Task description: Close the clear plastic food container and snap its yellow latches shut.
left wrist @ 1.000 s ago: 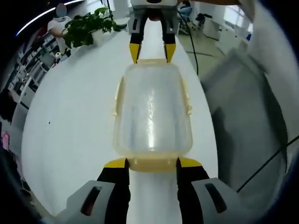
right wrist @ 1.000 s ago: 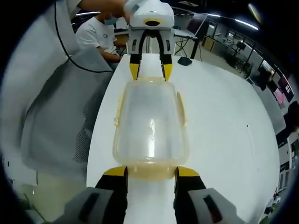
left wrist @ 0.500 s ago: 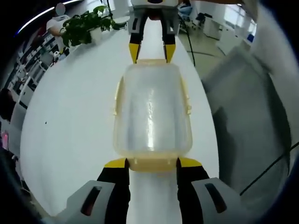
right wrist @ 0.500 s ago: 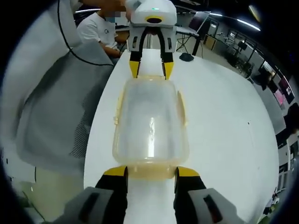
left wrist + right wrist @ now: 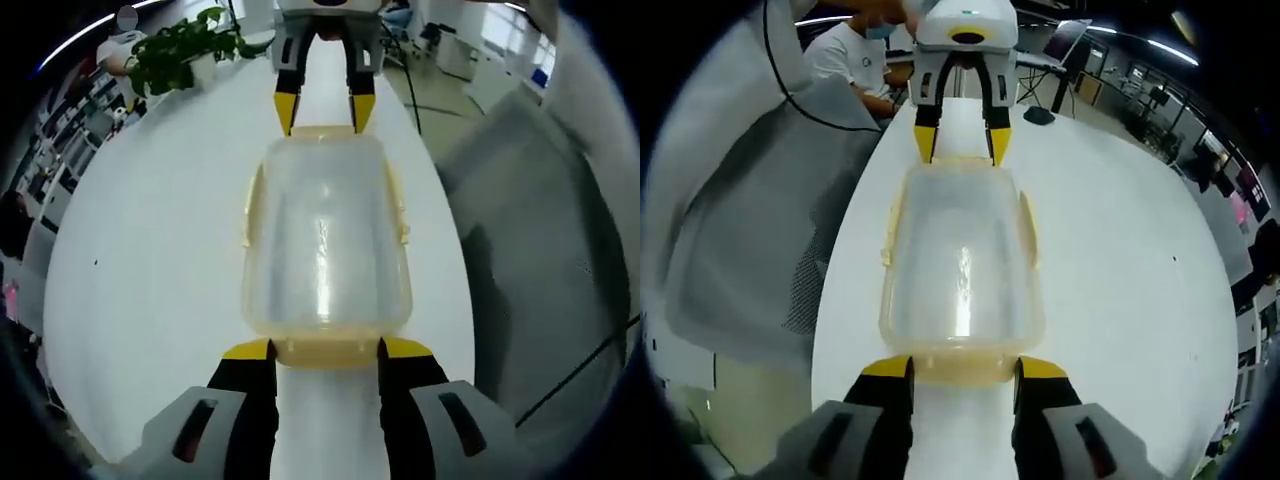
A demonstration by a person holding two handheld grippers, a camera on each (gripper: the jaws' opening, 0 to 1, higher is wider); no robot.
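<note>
A clear plastic food container (image 5: 325,240) (image 5: 960,265) with its lid on lies lengthwise on the white table (image 5: 150,260) (image 5: 1120,280), between my two grippers. Pale yellow side latches (image 5: 252,210) (image 5: 1028,230) run along its long sides. In the left gripper view my left gripper (image 5: 325,350) stands open, its yellow-tipped jaws either side of the near end latch (image 5: 325,352). My right gripper (image 5: 322,112) straddles the far end. The right gripper view mirrors this. My right gripper (image 5: 962,368) is open around its near end latch (image 5: 962,370), and the left gripper (image 5: 958,142) is at the far end.
A person in grey clothes (image 5: 540,250) (image 5: 740,220) stands close along one table edge. A potted plant (image 5: 185,55) sits at a far corner. A seated person in white (image 5: 855,65) and a small dark object (image 5: 1038,115) lie beyond the container.
Nothing has been gripped or let go. Both views have shifted slightly, while the container and both grippers keep their places at its two ends.
</note>
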